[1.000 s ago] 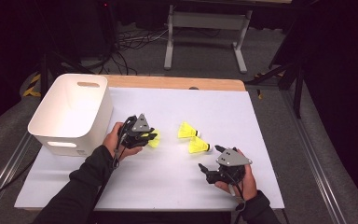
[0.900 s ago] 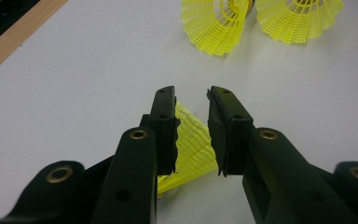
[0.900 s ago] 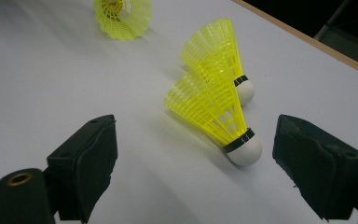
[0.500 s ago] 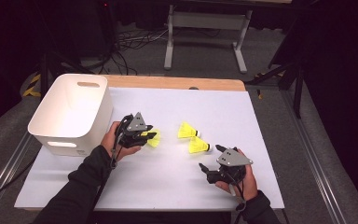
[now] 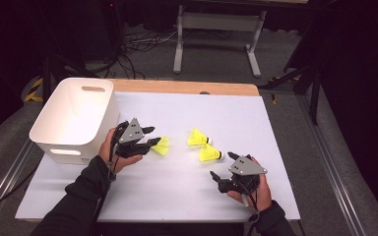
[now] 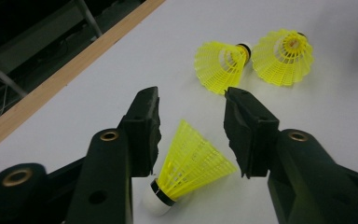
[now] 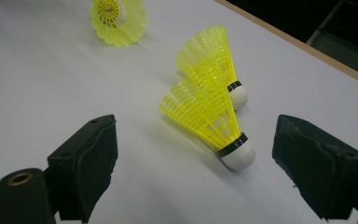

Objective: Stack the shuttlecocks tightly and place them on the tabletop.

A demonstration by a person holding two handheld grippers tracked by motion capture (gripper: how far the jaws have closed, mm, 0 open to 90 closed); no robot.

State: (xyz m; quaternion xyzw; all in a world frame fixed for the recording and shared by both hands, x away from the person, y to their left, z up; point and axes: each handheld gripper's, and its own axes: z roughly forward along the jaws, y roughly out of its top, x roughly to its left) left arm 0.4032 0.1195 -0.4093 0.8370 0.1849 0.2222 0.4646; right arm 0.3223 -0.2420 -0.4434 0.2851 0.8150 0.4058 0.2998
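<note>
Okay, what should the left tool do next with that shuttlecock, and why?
Probably draw the left tool back and go for another one. Its jaws have just been opening and stand clear of the shuttlecock, which lies on the table between them, so it seems just let go. Two more shuttlecocks lie ahead, and the bin is beside that hand.
</note>
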